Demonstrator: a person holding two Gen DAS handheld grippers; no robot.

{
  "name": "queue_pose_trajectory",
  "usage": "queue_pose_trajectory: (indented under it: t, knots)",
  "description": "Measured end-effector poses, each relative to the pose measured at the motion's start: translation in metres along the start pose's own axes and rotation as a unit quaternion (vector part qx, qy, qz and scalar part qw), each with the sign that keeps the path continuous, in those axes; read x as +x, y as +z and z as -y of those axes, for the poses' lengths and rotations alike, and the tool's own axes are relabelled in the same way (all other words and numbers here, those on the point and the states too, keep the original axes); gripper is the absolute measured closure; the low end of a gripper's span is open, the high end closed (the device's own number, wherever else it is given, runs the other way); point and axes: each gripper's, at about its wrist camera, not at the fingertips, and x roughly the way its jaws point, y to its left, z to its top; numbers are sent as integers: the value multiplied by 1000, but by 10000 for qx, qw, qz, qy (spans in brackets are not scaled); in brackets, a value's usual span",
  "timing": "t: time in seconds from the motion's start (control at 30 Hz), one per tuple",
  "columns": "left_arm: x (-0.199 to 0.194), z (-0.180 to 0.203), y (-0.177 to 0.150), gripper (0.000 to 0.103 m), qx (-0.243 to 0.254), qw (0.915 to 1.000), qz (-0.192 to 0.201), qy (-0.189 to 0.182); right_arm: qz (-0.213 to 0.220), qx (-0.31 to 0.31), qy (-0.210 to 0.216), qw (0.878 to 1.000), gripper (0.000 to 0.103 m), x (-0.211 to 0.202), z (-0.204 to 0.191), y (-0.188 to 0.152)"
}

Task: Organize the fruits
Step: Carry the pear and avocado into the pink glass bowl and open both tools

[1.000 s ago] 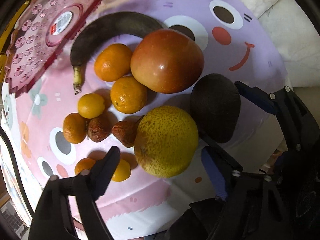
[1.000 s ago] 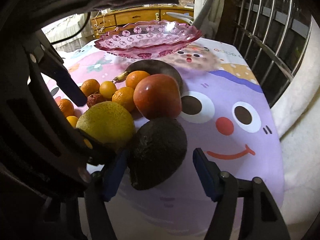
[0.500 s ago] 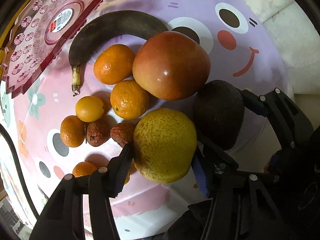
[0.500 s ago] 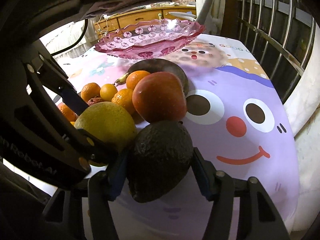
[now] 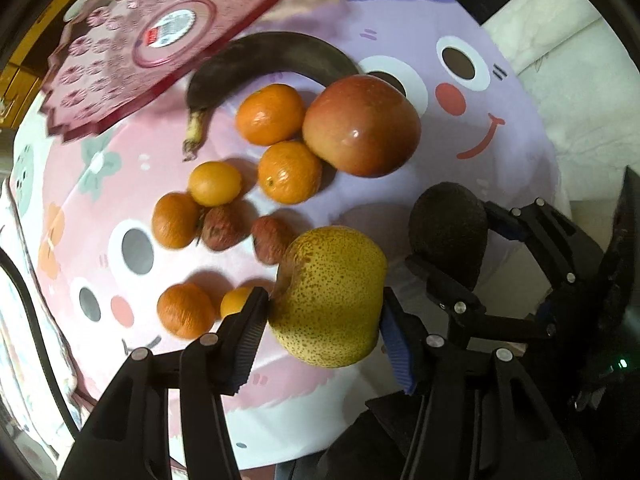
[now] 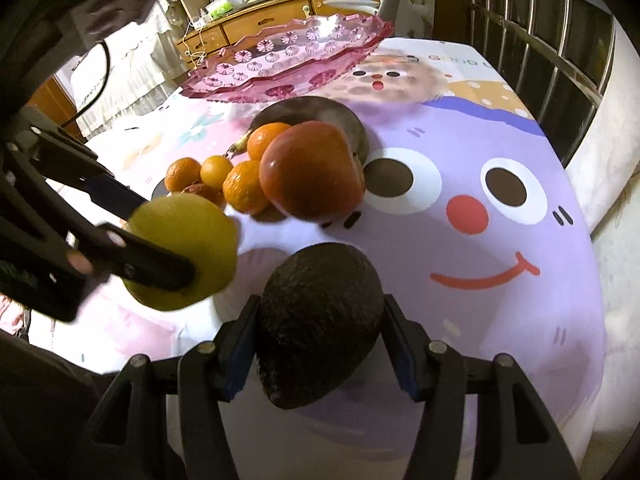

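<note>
My left gripper (image 5: 324, 316) is shut on a speckled yellow pear (image 5: 332, 296) and holds it above the cloth; the pear also shows in the right wrist view (image 6: 188, 248). My right gripper (image 6: 320, 336) is shut on a dark avocado (image 6: 320, 320), lifted off the cloth; it shows in the left wrist view too (image 5: 448, 236). On the cartoon tablecloth (image 6: 480, 160) lie a red apple (image 5: 360, 124), a blackened banana (image 5: 264, 60), several oranges (image 5: 268, 120) and two reddish lychees (image 5: 224, 228). A pink glass fruit dish (image 6: 292, 60) stands at the back.
The pink dish also shows in the left wrist view (image 5: 160, 40), beyond the banana. A metal railing (image 6: 540, 40) runs along the right. A wooden cabinet (image 6: 280, 20) stands behind the table. White bedding (image 5: 568, 80) lies past the cloth's right edge.
Both grippers closed on their fruit, left on the pear and right on the avocado, and lifted them off the cloth, away from the pile.
</note>
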Motion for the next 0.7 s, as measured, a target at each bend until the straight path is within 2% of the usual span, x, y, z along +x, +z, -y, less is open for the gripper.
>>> queue_pose_trajectory:
  t: [0.17,0.33,0.53,0.7]
  knots:
    - [-27,-20,-20,49,-193,9993,301,-107,-28,12,111,9999,45,-12,-9,0]
    - [-76,-17,-31,49,-367,9967,719,-113,119,-214,287,9993,45,-33,-25,11]
    - [-127,-34,-33,49,-648,9904,1220,-92,416,-552,422,9967,45,-59,-44,42]
    - [-168,-38,-29,49,-834,9821,1690,-17,691,-831,337,9936,45,-76,-57,80]
